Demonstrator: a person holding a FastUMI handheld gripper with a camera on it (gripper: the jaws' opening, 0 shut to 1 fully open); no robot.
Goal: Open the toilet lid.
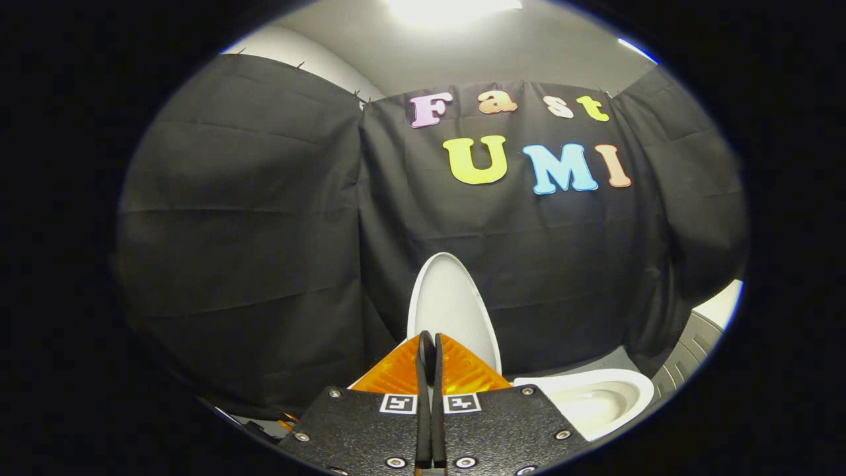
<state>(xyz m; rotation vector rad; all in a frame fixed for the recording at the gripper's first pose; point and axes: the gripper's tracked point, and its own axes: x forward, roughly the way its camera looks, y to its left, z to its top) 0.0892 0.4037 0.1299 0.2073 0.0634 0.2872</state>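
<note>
Black cloth walled the booth. At lower centre the gripper (429, 340), fingers pressed together on nothing, sat against the raised white oval toilet lid (449, 304); the open bowl (595, 396) lay lower right. Easing back gently would probably leave the lid upright.

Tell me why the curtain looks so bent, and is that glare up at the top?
In the gripper view, the fisheye lens bows the black cloth wall outward; a ceiling light above it is blown out to white glare; the raised toilet lid and bowl are evenly lit and fairly sharp; the gripper, fingers closed together, sits close ahead of the lid.
</note>
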